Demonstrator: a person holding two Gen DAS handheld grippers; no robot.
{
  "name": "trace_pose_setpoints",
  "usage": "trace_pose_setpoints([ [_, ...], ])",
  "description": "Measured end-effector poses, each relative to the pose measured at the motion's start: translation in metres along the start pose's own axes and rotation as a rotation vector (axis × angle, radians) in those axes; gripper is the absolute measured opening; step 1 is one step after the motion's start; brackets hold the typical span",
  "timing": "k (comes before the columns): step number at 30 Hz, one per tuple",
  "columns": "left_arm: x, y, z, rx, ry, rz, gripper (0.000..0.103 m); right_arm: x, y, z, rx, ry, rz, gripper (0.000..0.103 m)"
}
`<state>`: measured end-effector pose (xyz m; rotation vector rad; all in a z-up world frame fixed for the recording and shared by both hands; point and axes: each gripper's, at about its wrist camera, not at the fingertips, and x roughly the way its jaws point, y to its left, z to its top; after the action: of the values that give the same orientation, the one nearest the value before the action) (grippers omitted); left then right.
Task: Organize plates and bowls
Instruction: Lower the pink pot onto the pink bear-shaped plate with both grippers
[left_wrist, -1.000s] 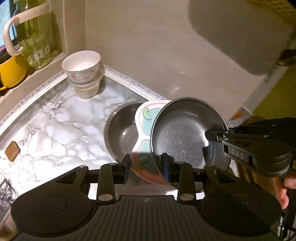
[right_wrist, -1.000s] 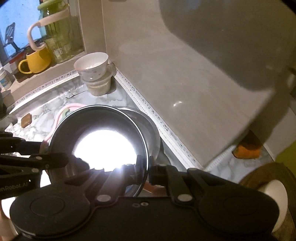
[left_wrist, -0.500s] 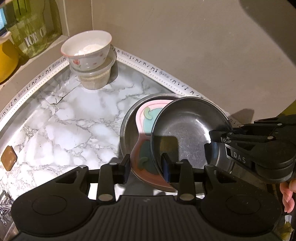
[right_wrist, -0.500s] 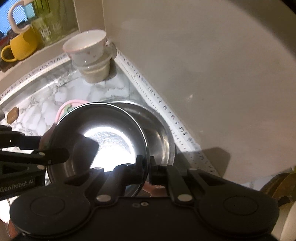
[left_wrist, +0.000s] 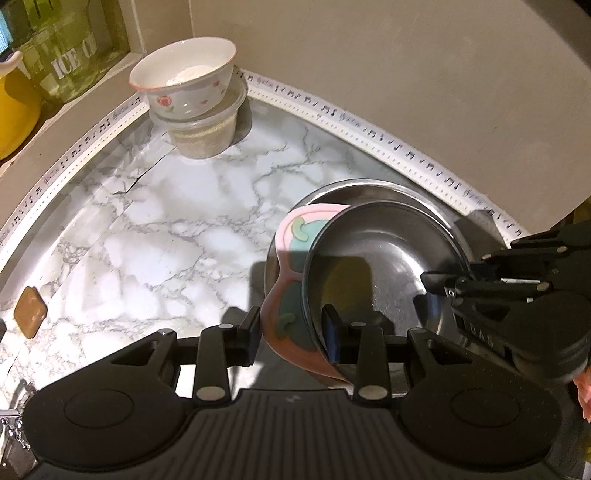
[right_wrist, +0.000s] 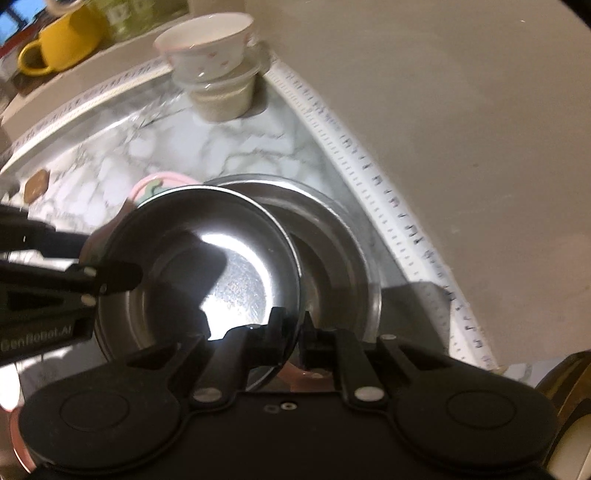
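A small steel bowl (left_wrist: 388, 266) rests tilted on a pink plate (left_wrist: 291, 236) with teal and green shapes. My left gripper (left_wrist: 291, 336) is shut on the near edge of both, one finger under the plate and one inside the bowl. From the right, my right gripper (left_wrist: 436, 284) is shut on the bowl's rim. In the right wrist view the right gripper (right_wrist: 295, 332) pinches the steel bowl (right_wrist: 207, 266), the left gripper (right_wrist: 122, 277) enters at the left, and the pink plate (right_wrist: 147, 184) peeks out behind. A larger steel bowl (left_wrist: 369, 188) (right_wrist: 332, 258) sits on the marble counter just beneath.
In the far corner a white floral bowl (left_wrist: 184, 85) stands on a clear lidded tub (left_wrist: 207, 136). A green jar (left_wrist: 66, 48) and a yellow mug (right_wrist: 62, 37) stand on the ledge. The beige wall (left_wrist: 406, 92) rises close behind the big bowl. A brown square (left_wrist: 31, 312) lies on the counter at left.
Both grippers have come down together with the plate and small bowl, closer to the large steel bowl on the counter. Both grips look unchanged.
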<state>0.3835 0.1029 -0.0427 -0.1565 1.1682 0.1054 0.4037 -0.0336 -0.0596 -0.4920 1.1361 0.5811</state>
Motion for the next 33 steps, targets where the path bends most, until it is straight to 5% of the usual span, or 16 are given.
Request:
trace_pose_setpoints([
  [19, 0.008, 0.007, 0.003, -0.009, -0.007, 0.003, 0.034, 0.007, 0.011, 0.003, -0.013, 0.011, -0.018, 0.024],
  [25, -0.001, 0.001, 0.003, 0.013, -0.051, 0.008, 0.052, -0.007, 0.005, 0.002, 0.015, -0.030, 0.000, 0.028],
  [33, -0.017, -0.005, -0.007, 0.035, -0.076, -0.006, 0.054, -0.027, 0.001, -0.007, 0.034, -0.071, 0.026, 0.032],
])
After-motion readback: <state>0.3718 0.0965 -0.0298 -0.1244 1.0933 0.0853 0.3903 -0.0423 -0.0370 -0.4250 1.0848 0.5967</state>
